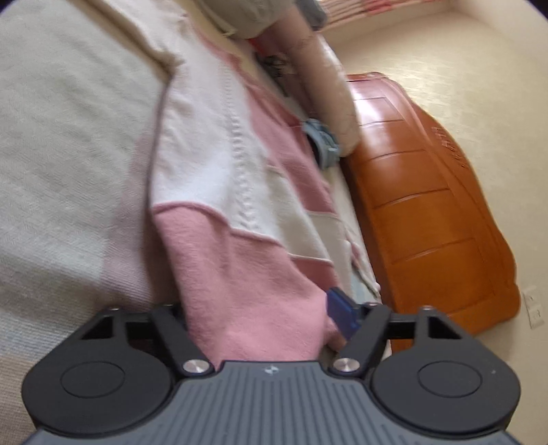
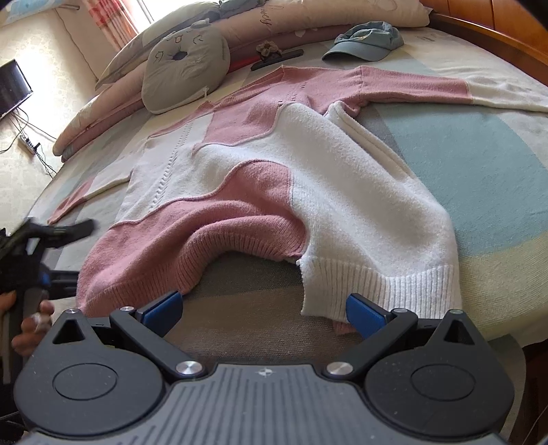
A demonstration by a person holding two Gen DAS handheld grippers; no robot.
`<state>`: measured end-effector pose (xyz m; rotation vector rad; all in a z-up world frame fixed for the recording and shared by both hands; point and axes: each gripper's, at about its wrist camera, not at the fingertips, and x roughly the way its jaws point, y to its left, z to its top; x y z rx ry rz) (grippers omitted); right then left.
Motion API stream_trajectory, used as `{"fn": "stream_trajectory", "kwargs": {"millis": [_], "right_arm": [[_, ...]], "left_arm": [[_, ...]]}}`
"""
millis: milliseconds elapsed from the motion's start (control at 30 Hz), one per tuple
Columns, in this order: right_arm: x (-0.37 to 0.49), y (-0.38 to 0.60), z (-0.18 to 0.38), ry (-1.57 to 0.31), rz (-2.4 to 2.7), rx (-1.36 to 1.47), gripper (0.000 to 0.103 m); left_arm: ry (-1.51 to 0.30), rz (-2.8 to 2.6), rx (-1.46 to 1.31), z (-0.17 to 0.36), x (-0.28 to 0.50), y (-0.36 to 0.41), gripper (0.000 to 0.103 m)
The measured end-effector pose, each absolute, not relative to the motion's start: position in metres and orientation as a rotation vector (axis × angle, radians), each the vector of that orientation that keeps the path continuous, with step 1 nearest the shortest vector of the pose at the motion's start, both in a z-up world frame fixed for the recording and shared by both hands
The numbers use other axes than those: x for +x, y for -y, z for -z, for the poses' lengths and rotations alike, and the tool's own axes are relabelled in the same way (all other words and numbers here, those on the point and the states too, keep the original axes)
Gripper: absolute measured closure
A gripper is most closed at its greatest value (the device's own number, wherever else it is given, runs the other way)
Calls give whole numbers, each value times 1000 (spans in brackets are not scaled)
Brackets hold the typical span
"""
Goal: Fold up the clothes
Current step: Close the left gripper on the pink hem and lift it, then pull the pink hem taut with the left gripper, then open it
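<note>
A pink and white knit sweater (image 2: pixel 274 164) lies spread on the bed, its hem rumpled and humped near me. My right gripper (image 2: pixel 263 313) is open just short of the hem, its blue pads (image 2: pixel 364 315) either side of a gap of bare bedding. In the left wrist view my left gripper (image 1: pixel 263 308) stands wide open with the sweater's pink corner (image 1: pixel 246 291) lying between its fingers; one blue pad (image 1: pixel 342 315) shows, the other is hidden by cloth. The left gripper also shows at the left edge of the right wrist view (image 2: pixel 51 236).
The striped bed cover (image 2: pixel 462 164) lies under the sweater. A blue cap (image 2: pixel 366 39), a grey cushion (image 2: pixel 186 65) and long pillows (image 2: pixel 308 20) sit at the head. An orange wooden headboard (image 1: pixel 428 205) borders the bed.
</note>
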<state>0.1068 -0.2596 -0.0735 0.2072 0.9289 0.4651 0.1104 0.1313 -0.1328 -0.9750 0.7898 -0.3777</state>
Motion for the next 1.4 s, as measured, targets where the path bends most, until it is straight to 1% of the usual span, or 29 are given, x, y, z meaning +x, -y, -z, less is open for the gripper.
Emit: {"fn": "stream_trajectory", "kwargs": {"millis": [67,167,200,233,267,300,333,433,500,667,867,1033,1167,1233,1333,1367,1400], "right_arm": [[105,262,73,-927,-464,216,0],[104,268,71,-919,-463,232,0],[104,268,71,-917,-463,238,0],[105,268,71,-916,-463,244,0],[105,268,72,-914,-463,249,0],[105,268,73,-916,-466,253,0],[106,266,74,-920,-469,256,0],[103,264,74,-923,-478,243,0],[102,265,72,-919,-473,241,0],[102,271,66,-899,-468,253,0],[103,269,64,-885,-471,259,0],[103,270,61,-874,-475,257,0],[105,275,61,-867,-457,266,0],[106,278,60,-866,-446,271,0],[106,283,60,-863,-432,276,0],[106,284,60,-863,-429,276,0],[107,285,60,-862,-426,279,0]], "left_arm": [[-814,421,-1032,138,104,-129,34],[-813,470,-1018,143,92,-119,40],[-817,472,-1021,146,90,-118,49],[-827,453,-1034,150,93,-119,55],[-837,435,-1047,154,95,-121,69],[-853,409,-1060,158,97,-122,89],[-876,373,-1074,164,100,-122,94],[-883,350,-1062,163,99,-120,94],[-887,342,-1052,160,98,-119,98],[-862,303,-962,139,89,-130,99],[-844,243,-919,120,78,-164,99],[-866,230,-913,125,76,-167,99],[-933,227,-925,136,82,-158,98],[-935,223,-915,134,77,-160,97],[-936,185,-866,122,69,-168,89],[-936,167,-847,116,66,-173,81],[-933,145,-827,109,62,-178,77]]}}
